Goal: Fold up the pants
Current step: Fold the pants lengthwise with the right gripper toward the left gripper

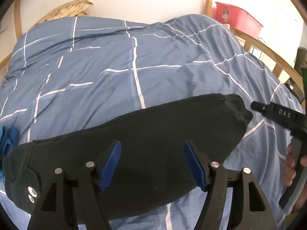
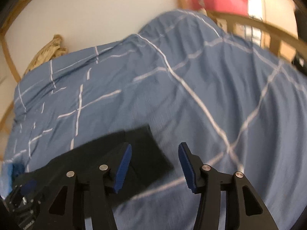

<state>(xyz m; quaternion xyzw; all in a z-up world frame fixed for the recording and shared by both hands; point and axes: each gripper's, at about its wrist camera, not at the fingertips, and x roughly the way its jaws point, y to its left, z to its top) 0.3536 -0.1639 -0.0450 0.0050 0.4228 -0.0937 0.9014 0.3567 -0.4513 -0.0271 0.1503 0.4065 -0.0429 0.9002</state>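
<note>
**Black pants folded on bed, both tools open above them**

Across the lower half of the left wrist frame, black pants (image 1: pixel 134 134) lie folded into a long band on the blue checked duvet (image 1: pixel 115 67) of the bed. Waistband end with two metal snaps (image 1: pixel 31 192) sits at lower left of the frame; the other end tapers toward the right, middle height.

Left tool (image 1: pixel 151 164): jaws spread wide, nothing between the blue pads (image 1: pixel 111 164), pants fabric showing in the gap behind them. Cannot tell if the pads touch the cloth.

Right tool (image 1: pixel 276 113) shows at the right edge of the left wrist frame, black finger marked "DAS", just beside the right end of the pants, apart from it. Person's hand (image 1: pixel 291 164) on its grip, lower right.

Right wrist frame is motion-blurred. Right tool (image 2: pixel 154 167) there: jaws open, empty. Pants (image 2: pixel 107 153) at lower left of the frame, a squared corner reaching to center, partly behind the left-hand pad. Left tool (image 2: pixel 23 201) in the bottom left corner.

Blue cloth (image 1: pixel 8 141) bunched at left edge, just beside the waistband. Red bin (image 1: pixel 238 17) upper right, wooden bed rail (image 1: pixel 268 51) below it. Tan crumpled item (image 1: pixel 69 9) upper left against the white wall.
</note>
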